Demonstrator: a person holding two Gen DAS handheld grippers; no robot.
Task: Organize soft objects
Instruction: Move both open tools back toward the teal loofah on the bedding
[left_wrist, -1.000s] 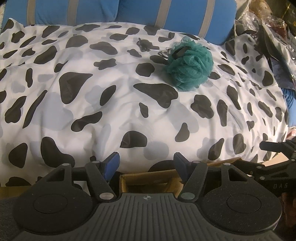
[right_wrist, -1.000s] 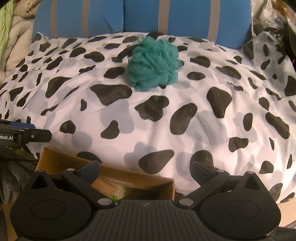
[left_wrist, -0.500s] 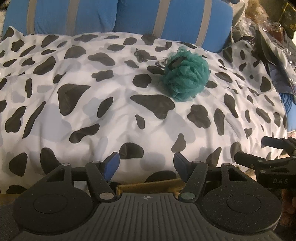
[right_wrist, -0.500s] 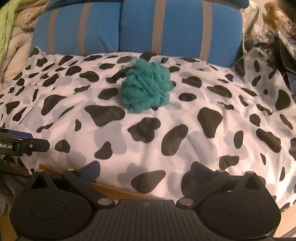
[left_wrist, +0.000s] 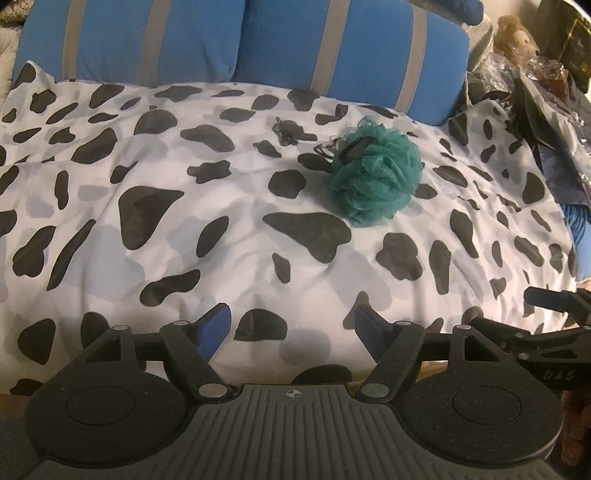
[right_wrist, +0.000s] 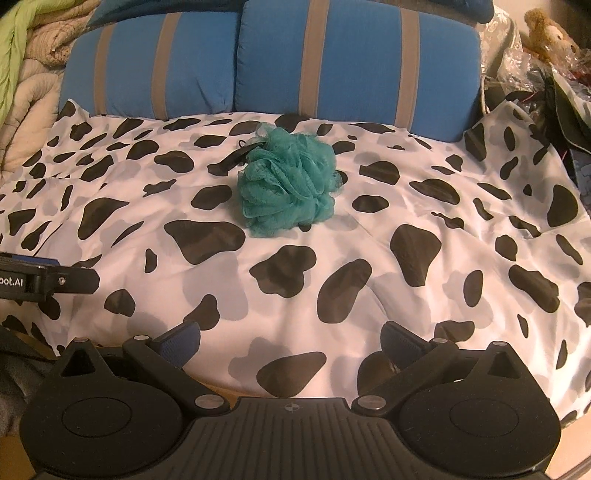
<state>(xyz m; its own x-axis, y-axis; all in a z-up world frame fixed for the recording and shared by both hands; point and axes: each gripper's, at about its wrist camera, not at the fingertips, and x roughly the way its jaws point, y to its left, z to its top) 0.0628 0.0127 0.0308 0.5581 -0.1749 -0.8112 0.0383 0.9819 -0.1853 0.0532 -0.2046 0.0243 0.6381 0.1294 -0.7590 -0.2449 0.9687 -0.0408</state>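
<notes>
Dim, warm indoor light falls from above, casting soft shadows in the folds of the cow-print blanket (left_wrist: 221, 236), with strong fisheye bending at the edges and mild blur throughout.

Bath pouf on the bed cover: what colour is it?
Teal green mesh bath pouf, clearest in the right wrist view.

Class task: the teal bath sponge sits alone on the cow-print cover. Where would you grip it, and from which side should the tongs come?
Grip the bath sponge across its puffy mesh middle, coming down from above and the near side. It is round, squashy and free all round on the cover, so open tongs can probably straddle it.
</notes>
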